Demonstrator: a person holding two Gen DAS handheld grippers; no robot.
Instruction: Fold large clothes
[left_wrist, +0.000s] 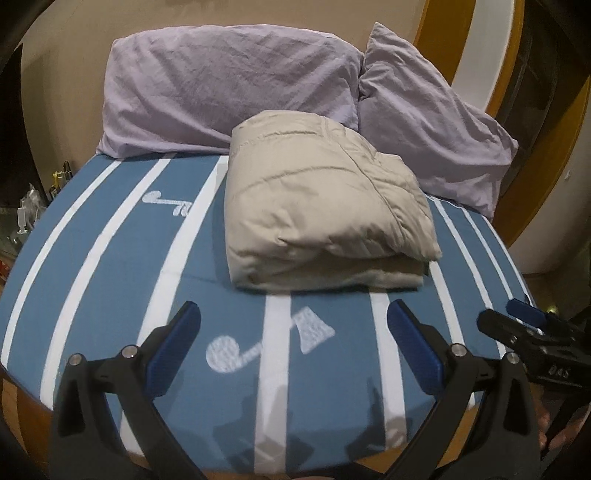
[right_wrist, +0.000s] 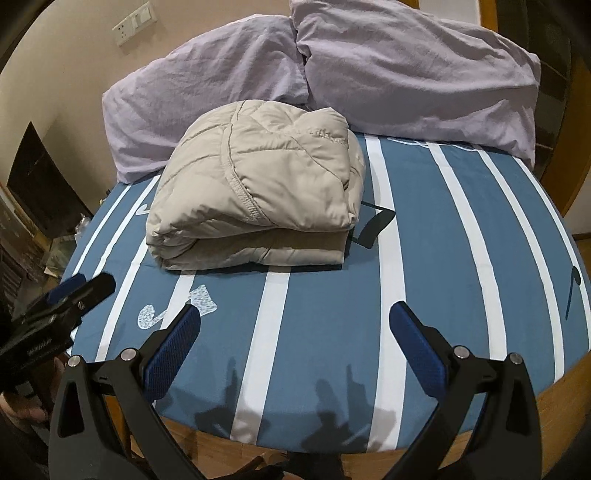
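Note:
A beige quilted jacket (left_wrist: 325, 206) lies folded into a thick bundle on the blue-and-white striped bed sheet (left_wrist: 110, 280), just in front of the pillows. It also shows in the right wrist view (right_wrist: 258, 192). My left gripper (left_wrist: 293, 314) is open and empty above the near part of the bed, well short of the jacket. My right gripper (right_wrist: 295, 314) is open and empty too, also short of the jacket. Each gripper shows at the edge of the other's view, the right gripper (left_wrist: 517, 325) and the left gripper (right_wrist: 77, 291).
Two lilac pillows (left_wrist: 229, 85) (left_wrist: 432, 129) lie at the head of the bed against the wall. The wooden bed edge (right_wrist: 565, 391) runs along the near side. Clutter (left_wrist: 29, 206) stands on the floor at the left.

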